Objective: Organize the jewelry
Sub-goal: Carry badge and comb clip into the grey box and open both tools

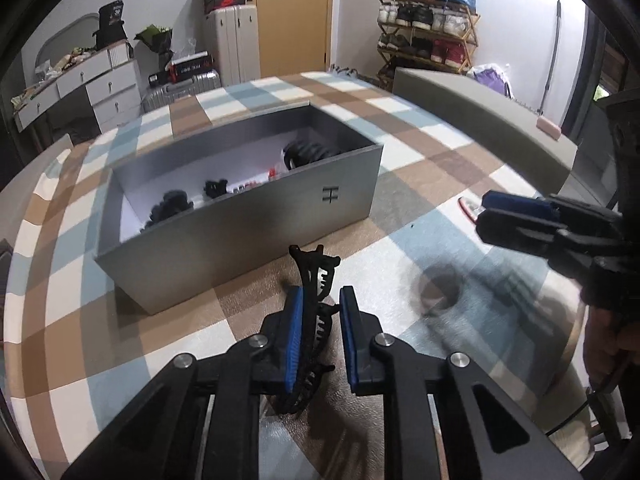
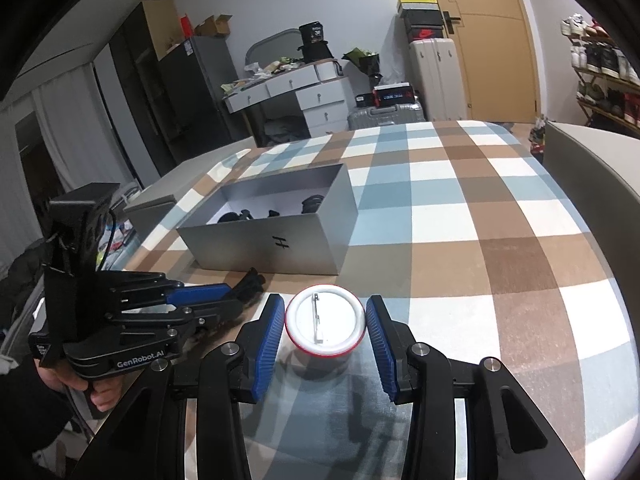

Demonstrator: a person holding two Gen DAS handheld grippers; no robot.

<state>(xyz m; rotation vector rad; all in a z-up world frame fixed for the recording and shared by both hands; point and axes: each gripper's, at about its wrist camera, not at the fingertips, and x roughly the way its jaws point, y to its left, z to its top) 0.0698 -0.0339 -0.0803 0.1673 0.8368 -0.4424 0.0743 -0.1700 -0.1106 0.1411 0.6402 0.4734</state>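
Observation:
A black hair claw [image 1: 310,264] stands between the blue pads of my left gripper [image 1: 320,296], which is shut on it just above the checked cloth. In front of it an open grey box [image 1: 240,216] holds several black hair accessories [image 1: 308,152]. My right gripper [image 2: 325,304] is shut on a round white badge with a red rim [image 2: 325,324], pin side facing the camera, held a little above the cloth. In the right wrist view the left gripper [image 2: 240,292] and its claw [image 2: 252,278] sit to the left, near the grey box [image 2: 260,240]. The left wrist view shows the right gripper [image 1: 482,210] at the right edge.
A brown, blue and white checked cloth [image 2: 460,220] covers the table. A grey padded backrest [image 1: 480,108] curves along the right side with a small pink item [image 1: 548,126] on it. Drawers, suitcases and a shoe rack stand beyond the far edge. A hand [image 2: 100,396] grips the left tool's handle.

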